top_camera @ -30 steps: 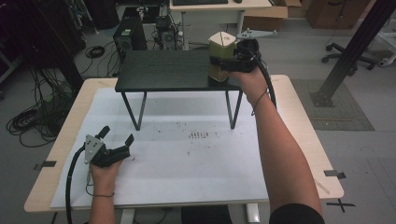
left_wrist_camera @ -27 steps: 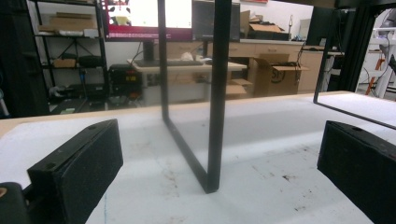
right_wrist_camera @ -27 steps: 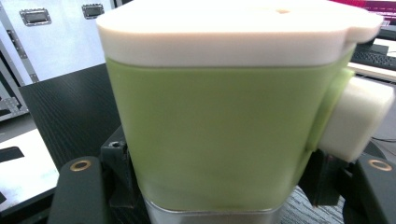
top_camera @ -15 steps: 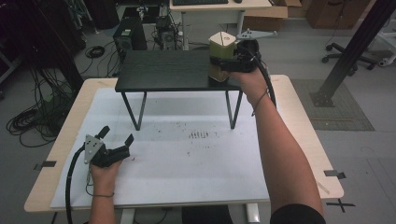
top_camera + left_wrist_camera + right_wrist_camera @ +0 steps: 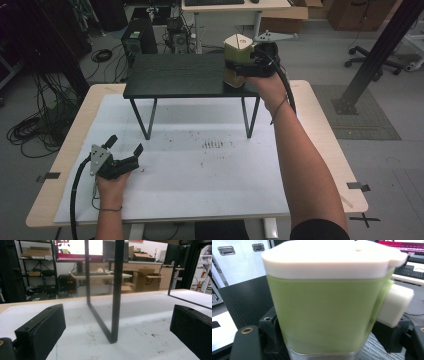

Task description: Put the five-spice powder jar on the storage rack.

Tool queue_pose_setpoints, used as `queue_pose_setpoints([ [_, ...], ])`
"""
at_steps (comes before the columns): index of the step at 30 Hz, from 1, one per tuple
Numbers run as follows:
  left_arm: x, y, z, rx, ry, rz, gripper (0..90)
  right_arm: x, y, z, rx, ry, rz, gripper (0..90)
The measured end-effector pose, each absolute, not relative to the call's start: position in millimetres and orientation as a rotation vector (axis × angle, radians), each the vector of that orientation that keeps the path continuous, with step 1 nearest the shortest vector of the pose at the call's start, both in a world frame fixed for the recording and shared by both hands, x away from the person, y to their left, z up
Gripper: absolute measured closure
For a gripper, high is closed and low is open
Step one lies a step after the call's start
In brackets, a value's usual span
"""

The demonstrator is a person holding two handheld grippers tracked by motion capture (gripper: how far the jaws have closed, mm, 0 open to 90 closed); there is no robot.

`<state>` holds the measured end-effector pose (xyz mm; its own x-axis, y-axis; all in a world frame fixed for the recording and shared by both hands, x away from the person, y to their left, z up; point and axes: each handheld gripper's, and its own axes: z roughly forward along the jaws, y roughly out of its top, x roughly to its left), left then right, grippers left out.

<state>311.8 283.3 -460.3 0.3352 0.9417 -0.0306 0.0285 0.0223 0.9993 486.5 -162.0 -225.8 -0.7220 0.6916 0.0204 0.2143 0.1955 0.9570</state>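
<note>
So we have the right gripper [image 5: 239, 70] with jaws clamped on the green container [image 5: 324, 312], which sits at the right end of the black stand [image 5: 180, 75]. Placement looks nearly done; release remains, we judge. Left gripper [image 5: 124, 145], jaws apart and empty, rests below-left of the stand.

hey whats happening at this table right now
A person stands at a white-topped table with a two-jaw gripper in each hand. The right gripper is closed around a green container with a white lid, which sits at the right end of a low black shelf on thin metal legs. The left gripper rests near the table's front left corner, jaws open and holding nothing, pointing toward one shelf leg.
</note>
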Motion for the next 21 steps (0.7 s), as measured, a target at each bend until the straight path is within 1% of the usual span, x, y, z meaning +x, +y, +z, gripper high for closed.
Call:
queue_pose_setpoints([
  [12, 311.9, 283.3, -460.3, 1.348, 0.984, 0.923, 0.3, 487.3, -159.7, -227.6, 0.856, 2.061, 1.545, 13.8],
  [15, 312.0, 283.4, -460.3, 1.349, 0.984, 0.923, 0.3, 488.0, -158.4, -228.7, 0.850, 2.054, 1.539, 9.9],
  [21, 312.0, 283.4, -460.4, 1.348, 0.984, 0.924, 0.4, 487.3, -156.9, -228.2, 0.829, 2.033, 1.552, 5.5],
])
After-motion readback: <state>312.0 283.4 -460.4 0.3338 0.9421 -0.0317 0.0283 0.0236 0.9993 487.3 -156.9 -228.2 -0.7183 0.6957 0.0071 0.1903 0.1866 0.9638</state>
